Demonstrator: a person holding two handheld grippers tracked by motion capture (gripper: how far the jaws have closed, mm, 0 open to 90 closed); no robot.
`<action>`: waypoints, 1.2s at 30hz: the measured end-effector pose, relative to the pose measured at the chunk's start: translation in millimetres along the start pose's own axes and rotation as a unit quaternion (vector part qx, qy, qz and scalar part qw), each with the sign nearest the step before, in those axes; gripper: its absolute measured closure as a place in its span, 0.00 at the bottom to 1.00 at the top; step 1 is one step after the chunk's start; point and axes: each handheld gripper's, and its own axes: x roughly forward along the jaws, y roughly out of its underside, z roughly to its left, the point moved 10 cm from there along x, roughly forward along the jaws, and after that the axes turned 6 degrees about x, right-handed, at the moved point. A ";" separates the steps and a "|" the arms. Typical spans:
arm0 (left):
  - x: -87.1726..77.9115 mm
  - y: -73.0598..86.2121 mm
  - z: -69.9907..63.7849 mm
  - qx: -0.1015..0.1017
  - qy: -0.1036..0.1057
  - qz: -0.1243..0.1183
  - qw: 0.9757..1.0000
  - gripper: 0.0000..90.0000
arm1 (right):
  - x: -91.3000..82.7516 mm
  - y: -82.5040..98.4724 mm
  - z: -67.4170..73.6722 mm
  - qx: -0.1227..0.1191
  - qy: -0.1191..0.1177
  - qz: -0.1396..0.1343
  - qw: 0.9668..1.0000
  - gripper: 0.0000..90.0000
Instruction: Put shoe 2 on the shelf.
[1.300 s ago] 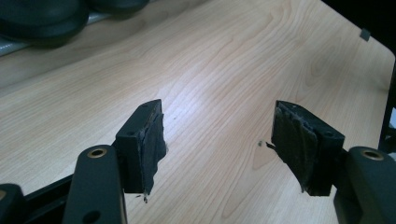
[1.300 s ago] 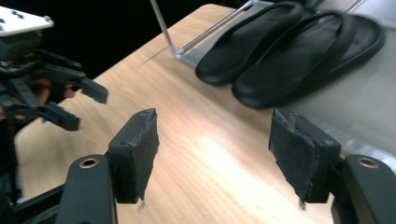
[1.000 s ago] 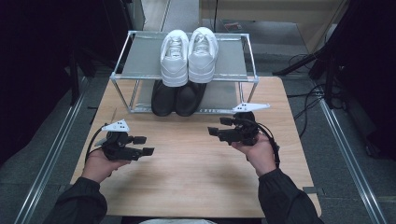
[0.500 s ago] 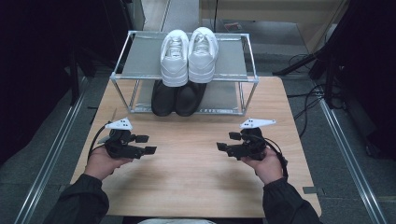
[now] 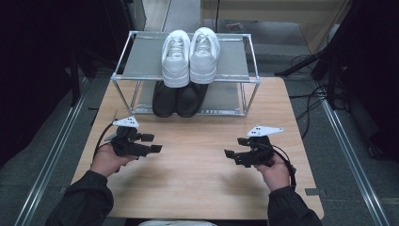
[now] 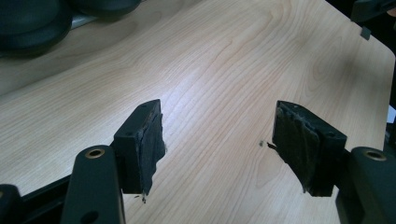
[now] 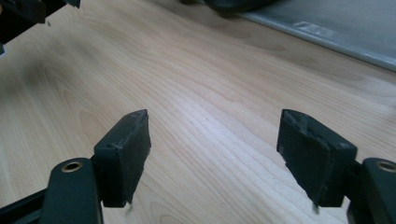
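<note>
With both hand-held grippers, left [image 5: 153, 143] and right [image 5: 234, 157], gaping empty, the white sneakers [image 5: 190, 56] look light, best pinched at the padded collar.

**Two-tier shoe rack on a pale wooden table**

A light wood-grain table [image 5: 197, 188] with rounded corners carries a metal-framed rack [image 5: 249, 80] at its far edge. A pair of white sneakers [image 5: 190, 56] sits side by side on the grey upper shelf; a pair of black shoes [image 5: 179, 99] rests on the lower tier beneath them, toes toward the person.
</note>
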 end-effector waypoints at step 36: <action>3.6 -4.0 1.3 0.023 -0.021 -0.024 0.999 0.28 | 9.1 6.4 -9.3 -0.004 0.032 0.030 0.999 0.27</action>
